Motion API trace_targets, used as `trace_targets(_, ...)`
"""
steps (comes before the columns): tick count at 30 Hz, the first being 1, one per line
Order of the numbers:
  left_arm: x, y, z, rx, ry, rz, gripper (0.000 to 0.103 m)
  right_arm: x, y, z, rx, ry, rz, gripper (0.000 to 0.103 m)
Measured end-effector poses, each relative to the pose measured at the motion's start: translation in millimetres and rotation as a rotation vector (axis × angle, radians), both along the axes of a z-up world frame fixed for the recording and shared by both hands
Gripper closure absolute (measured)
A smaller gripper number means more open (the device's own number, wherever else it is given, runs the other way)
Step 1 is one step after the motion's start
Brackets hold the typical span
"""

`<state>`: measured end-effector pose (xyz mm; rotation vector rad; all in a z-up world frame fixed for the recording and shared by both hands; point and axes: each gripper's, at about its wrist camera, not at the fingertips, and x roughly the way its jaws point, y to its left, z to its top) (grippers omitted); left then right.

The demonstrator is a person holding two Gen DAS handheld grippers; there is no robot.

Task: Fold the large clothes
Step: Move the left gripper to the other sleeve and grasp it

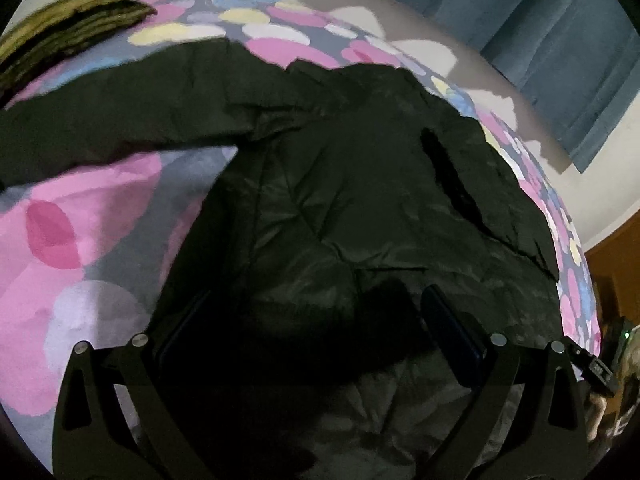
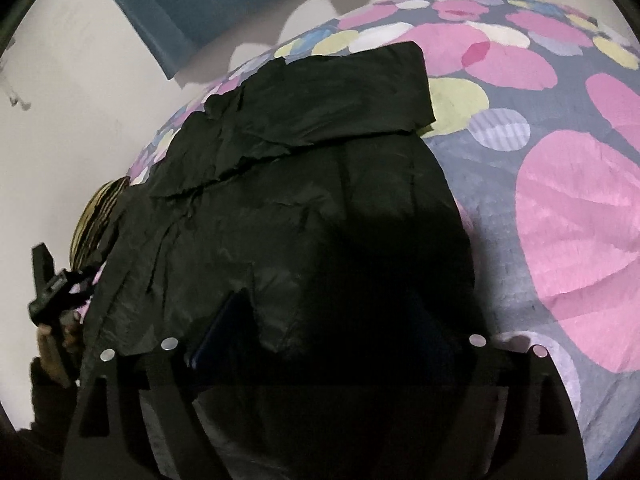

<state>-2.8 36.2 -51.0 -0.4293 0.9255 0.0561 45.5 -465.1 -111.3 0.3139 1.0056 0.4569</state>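
At the bottom of both wrist views we see each claw spread wide over the black puffer jacket [image 1: 340, 200], the left claw [image 1: 316, 332] and the right claw [image 2: 328, 332] with nothing pinched between their fingers, the fabric lying loose under them. From there the jacket runs up the middle of each frame across the dotted bedspread [image 2: 580, 200], one sleeve [image 2: 340, 92] already laid across the body at upper centre of the right view, the other sleeve [image 1: 100, 112] stretched out toward the upper left of the left view. We judge the left claw is nearer that loose sleeve.
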Motion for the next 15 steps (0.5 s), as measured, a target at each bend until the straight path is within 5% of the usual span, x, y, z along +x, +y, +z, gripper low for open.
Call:
trace_targets(8,-30.1,37.7,27.6,0.059,-0.092,0.059,0.002,-1.1,-3.5,-1.0,0.024,-0.022,0.002,0.016)
trace_targets(15,-62.0,126.1,27.9,0.069,-0.09,0.273,0.002,-3.9,-4.1,-1.1,0.034,-0.026,0.002,0.016)
